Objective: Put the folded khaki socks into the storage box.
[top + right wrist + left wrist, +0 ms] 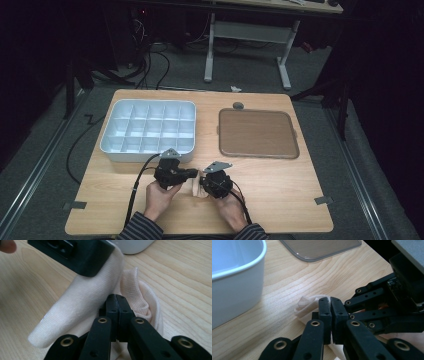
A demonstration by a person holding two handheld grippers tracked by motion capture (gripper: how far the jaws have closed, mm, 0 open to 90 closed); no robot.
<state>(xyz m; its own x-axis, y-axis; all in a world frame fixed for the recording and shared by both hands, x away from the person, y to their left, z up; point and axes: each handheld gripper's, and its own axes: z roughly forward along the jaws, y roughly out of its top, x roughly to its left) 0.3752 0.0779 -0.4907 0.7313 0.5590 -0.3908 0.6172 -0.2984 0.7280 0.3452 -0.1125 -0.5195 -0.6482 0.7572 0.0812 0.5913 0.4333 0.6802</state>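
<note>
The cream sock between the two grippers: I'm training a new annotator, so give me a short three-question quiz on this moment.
1. True or false: the white divided tray already holds the cream sock.
2. Which gripper has its jaws shut on the sock: A) left gripper alone, B) right gripper alone, C) both?
3. Fill in: the brown lid lies flat on the wooden table, to the ____ of the tray in the high view.

Key: 1 false, its compartments look empty and the sock lies on the table in front of it; 2 C; 3 right.
</note>
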